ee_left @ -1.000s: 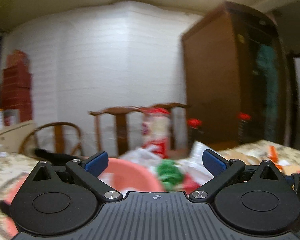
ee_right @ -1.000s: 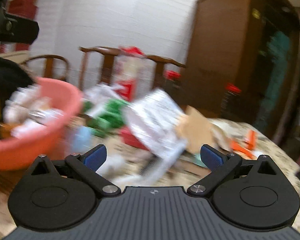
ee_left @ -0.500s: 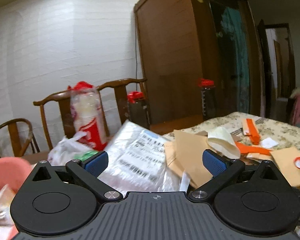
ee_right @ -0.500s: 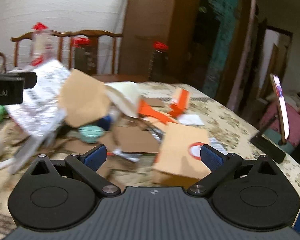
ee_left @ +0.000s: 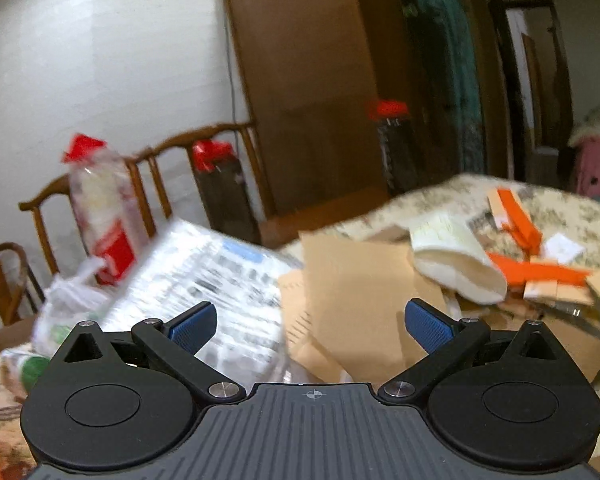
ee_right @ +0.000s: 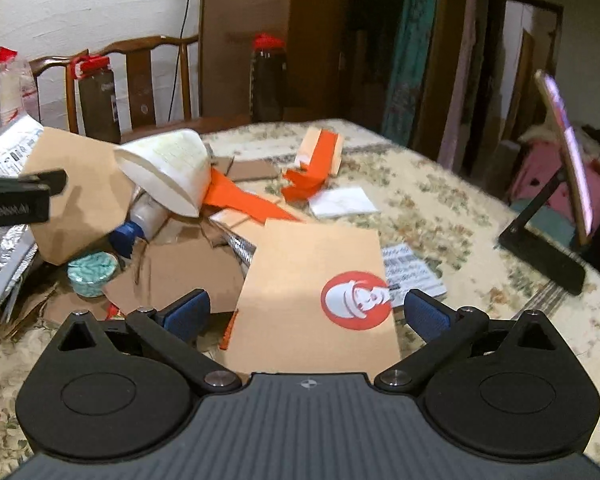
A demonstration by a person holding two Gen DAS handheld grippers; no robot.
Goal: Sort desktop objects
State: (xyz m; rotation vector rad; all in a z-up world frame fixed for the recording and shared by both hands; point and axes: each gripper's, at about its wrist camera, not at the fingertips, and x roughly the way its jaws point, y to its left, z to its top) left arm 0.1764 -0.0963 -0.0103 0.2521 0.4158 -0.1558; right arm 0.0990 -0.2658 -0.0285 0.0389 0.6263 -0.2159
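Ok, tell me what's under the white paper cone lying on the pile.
Under the white paper cone a white plastic bottle with a blue cap pokes out, beside an orange paper strip. The bottle's far end is covered by the cone.

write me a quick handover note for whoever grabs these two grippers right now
Left hand-held gripper: open, empty, facing the printed plastic mailer and a brown envelope.
Right hand-held gripper: open, empty, over the brown envelope with the red round logo.
Table: white paper cup on its side, orange packaging scraps, teal lid, flat cardboard, phone on a stand at the right.
Done: nothing shows as sorted in these views.
Left: the whole pile; the logo envelope looks the nearest pick.
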